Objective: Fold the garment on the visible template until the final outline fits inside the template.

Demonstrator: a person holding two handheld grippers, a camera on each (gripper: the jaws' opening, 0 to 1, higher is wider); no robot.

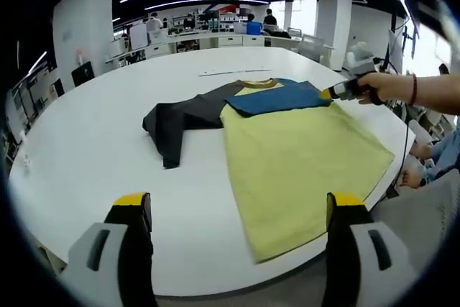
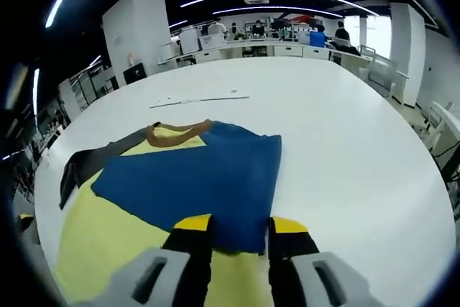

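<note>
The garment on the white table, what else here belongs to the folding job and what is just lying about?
Part of the job:
garment, yellow body, blue sleeve folded over, dark sleeve spread out
white table
right gripper, jaws at the blue sleeve's edge
left gripper, jaws wide apart, hovering

Lying about:
thin strip beyond the collar
desks and people in the background

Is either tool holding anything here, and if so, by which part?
The right tool is at the near edge of the shirt's blue sleeve, apparently pinching it; whether the grip is closed can't be confirmed. The left tool is open, holding nothing.
</note>
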